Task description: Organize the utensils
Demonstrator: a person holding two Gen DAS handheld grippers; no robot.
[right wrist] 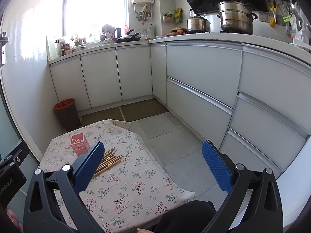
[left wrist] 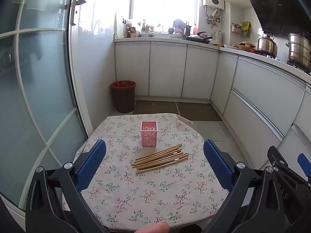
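Several wooden chopsticks [left wrist: 162,158] lie in a loose pile on the floral tablecloth [left wrist: 147,192], just in front of an empty pink perforated holder [left wrist: 148,133] that stands upright. My left gripper [left wrist: 155,145] is open and empty, above the near part of the table, with the pile between its blue pads. My right gripper [right wrist: 153,147] is open and empty, held to the right of the table. In the right wrist view the chopsticks [right wrist: 108,160] are partly hidden behind the left finger [right wrist: 88,168], and the holder [right wrist: 79,144] stands beyond them.
A dark bin with a red liner [left wrist: 123,96] stands on the floor beyond the table by a frosted glass door [left wrist: 37,89]. White cabinets [right wrist: 198,89] run along the back and right, with pots [right wrist: 236,17] on the counter.
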